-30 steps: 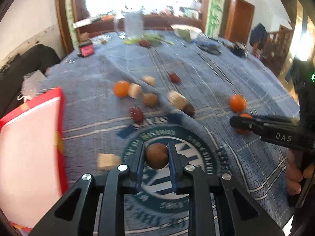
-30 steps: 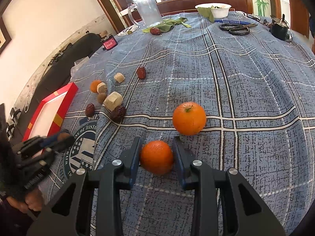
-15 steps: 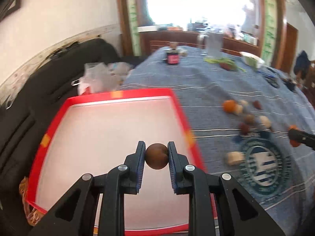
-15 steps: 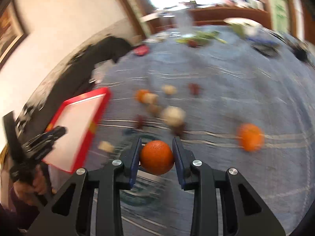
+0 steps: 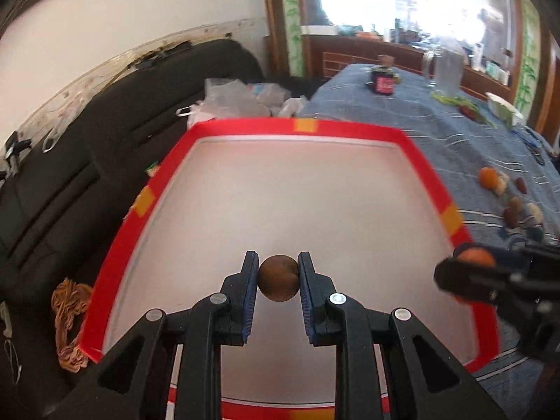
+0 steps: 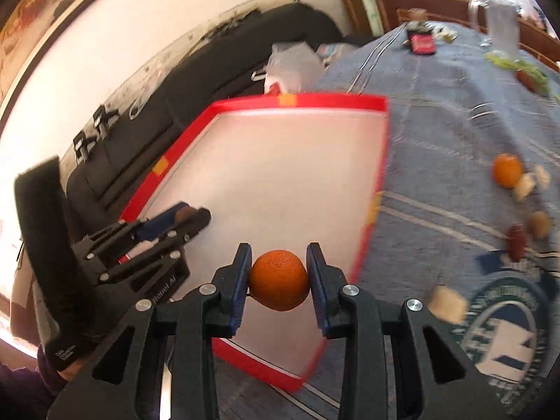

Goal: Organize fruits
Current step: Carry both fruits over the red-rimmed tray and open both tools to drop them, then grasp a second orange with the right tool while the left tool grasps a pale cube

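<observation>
both grippers swung off the blue cloth (image 6: 455,133) toward the red-rimmed tray (image 5: 241,126). left gripper (image 5: 279,281) w/ the brown fruit (image 5: 279,282): 1 s ago the cloth's round emblem lay under its fingertips, now the tray's white floor spreads ahead of & under them. right gripper (image 6: 279,280) w/ the orange (image 6: 279,280): was over cloth beside a second orange, now its fingertips are over the tray's near edge; loose fruit pile (image 6: 521,203) now off to their right.
</observation>
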The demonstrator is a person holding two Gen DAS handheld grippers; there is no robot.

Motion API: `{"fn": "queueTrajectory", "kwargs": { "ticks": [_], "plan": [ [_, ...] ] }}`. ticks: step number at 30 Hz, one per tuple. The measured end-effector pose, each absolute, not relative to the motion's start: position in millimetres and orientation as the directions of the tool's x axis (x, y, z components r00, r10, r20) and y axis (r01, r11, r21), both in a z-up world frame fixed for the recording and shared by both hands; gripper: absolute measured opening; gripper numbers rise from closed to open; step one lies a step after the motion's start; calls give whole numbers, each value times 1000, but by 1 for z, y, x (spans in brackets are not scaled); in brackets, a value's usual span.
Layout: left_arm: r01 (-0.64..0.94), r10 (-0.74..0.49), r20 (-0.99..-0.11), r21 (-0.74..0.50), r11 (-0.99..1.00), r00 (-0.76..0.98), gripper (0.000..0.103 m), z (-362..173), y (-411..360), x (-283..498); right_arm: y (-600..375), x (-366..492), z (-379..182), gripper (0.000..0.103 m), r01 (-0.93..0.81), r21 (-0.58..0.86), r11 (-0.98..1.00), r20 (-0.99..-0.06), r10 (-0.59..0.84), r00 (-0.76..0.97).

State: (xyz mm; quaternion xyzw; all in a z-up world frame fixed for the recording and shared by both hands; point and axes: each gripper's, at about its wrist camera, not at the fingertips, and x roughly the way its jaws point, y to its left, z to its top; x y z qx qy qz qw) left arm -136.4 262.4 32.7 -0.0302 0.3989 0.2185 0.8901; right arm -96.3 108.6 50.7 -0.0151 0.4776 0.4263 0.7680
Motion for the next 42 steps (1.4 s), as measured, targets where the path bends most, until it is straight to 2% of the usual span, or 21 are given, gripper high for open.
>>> {"fn": "queueTrajectory", "kwargs": {
  "ticks": [10, 17, 24, 28, 42],
  "plan": [
    [-433, 375, -717, 113, 895, 588, 23, 28, 278, -145, 126, -97, 35, 35, -687, 347, 638, -777, 606, 170],
    [-449, 373, -715, 92, 889, 592, 45, 28, 284, -148, 116, -93, 41, 46, -657, 406, 635, -752, 640, 155],
    [-472, 396, -695, 92, 877, 600, 53, 36, 285, -154, 88, -86, 57, 48, -623, 455, 637, -693, 692, 201],
    [-473, 404, -681, 96, 876, 611, 62, 40, 280, -155, 62, -78, 64, 49, -587, 470, 659, -671, 699, 247],
    [-370, 352, -681, 127, 920, 642, 65, 43, 237, -145, -72, -44, 76, 58, -367, 523, 769, -615, 639, 462]
  ]
}}
